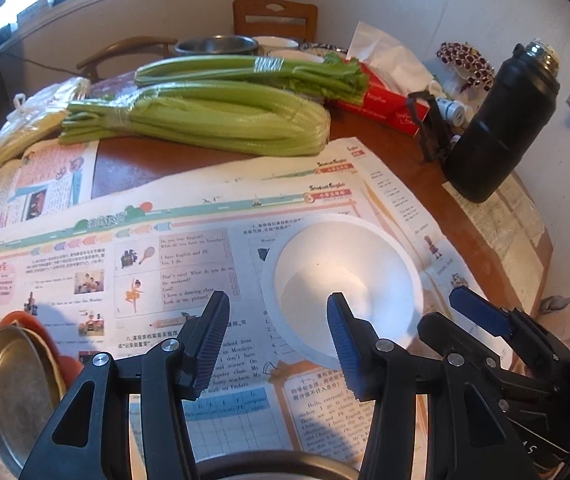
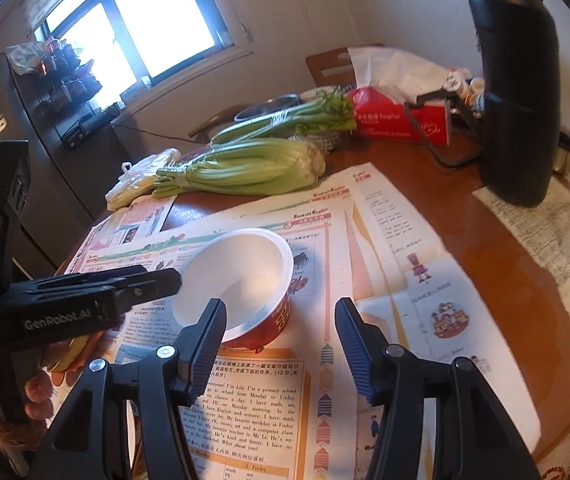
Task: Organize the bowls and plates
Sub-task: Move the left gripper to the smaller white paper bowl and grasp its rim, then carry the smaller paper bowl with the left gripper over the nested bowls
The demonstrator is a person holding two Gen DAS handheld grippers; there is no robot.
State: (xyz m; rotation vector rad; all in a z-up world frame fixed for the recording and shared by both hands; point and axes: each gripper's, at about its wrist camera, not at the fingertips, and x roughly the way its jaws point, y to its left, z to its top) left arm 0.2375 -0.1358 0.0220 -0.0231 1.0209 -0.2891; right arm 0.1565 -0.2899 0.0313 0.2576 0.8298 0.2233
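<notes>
Left wrist view looks down on a white paper bowl with a red printed outside, standing upright on the newspaper that covers the near part of the round wooden desk. To the near left, a metal plate lies on something orange, and a further metal rim shows at the bottom edge, too cropped to name.

The left hand-held gripper is partly parted and empty, its right finger showing over the bowl's near rim, though contact cannot be judged. The right hand-held gripper is likewise partly spread and holds nothing; in its own view the bowl sits just left of its left finger.

The bowl looks like a disposable noodle cup: light, thin-walled and springy, so a hard squeeze would likely buckle it. Being empty, it would probably slide or tip at a nudge on the smooth paper. The rolled rim is the stiffest part; one finger inside and one outside the wall seems the safest hold. The metal plate appears stiff, heavier and slick, lying flat, so its raised edge is the only purchase.

Celery bunches, a red tissue box and a black flask stand at the far side, well apart from the bowl.
</notes>
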